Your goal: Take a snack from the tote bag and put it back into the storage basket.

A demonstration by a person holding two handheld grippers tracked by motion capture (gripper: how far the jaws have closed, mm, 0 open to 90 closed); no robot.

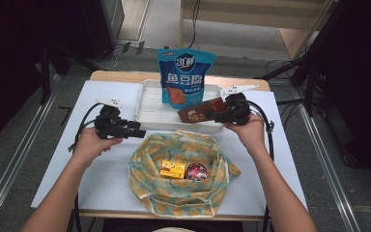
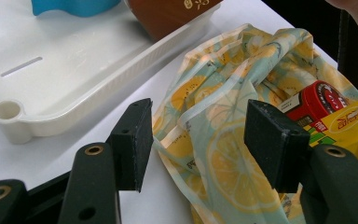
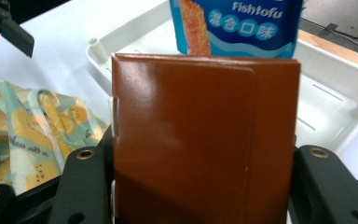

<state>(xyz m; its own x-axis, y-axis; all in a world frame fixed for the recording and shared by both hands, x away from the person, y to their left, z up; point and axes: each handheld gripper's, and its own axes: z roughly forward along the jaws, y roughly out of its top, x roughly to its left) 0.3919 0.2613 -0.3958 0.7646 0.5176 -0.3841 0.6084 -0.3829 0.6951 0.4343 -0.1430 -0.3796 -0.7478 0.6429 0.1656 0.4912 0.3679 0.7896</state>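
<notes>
— What writing can you read?

— The blue pouch [image 1: 185, 76] standing in the white tray [image 1: 147, 104] has Chinese characters on its front in the high view, and in the right gripper view "Fishtofu" in white letters above a line of Chinese characters. The brown box [image 3: 205, 140] carries a small pale label near one end in the high view, too small to read. The red round tin [image 2: 324, 100] and the yellow carton [image 2: 349, 128] both bear printing in the left gripper view, but I cannot make it out. The cloth bag [image 1: 176, 174] is printed with lemon slices and a line of small script I cannot read.

— Count them for me.

— One pouch, one brown box, one tray, one bag, and inside the bag one yellow carton and one red tin, side by side.

— And the grippers?

— The right gripper [image 1: 222, 116] grips the brown box, a jaw pressed to each side; the box sits over the tray's front right part, just in front of the pouch. The left gripper [image 2: 198, 140] is released, its jaws standing apart with nothing gripped, just over the bag's left edge on the white table [image 1: 101, 174], beside the tray's near corner.
</notes>
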